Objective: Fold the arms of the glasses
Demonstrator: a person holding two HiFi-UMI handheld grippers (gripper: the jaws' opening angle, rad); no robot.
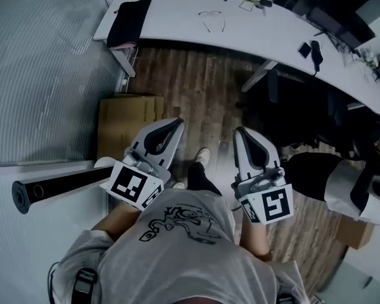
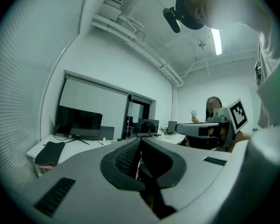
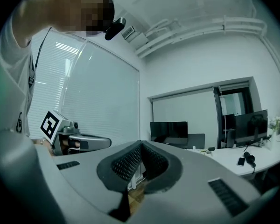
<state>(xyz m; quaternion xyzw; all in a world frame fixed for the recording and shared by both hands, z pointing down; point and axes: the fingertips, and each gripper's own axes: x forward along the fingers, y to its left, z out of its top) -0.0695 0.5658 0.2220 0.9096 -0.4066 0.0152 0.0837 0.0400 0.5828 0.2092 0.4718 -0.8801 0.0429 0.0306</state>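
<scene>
Glasses are lying on the counter, arms out. Left gripper and right gripper are hovering well apart from them, jaws together, empty.

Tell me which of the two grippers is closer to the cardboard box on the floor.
The left gripper: in the head view it shows right beside the cardboard box, while the right gripper hangs farther right over the wooden floor.

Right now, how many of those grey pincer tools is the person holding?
2. The left gripper and the right gripper are held side by side in front of the person, both shut and empty. No others show.
</scene>
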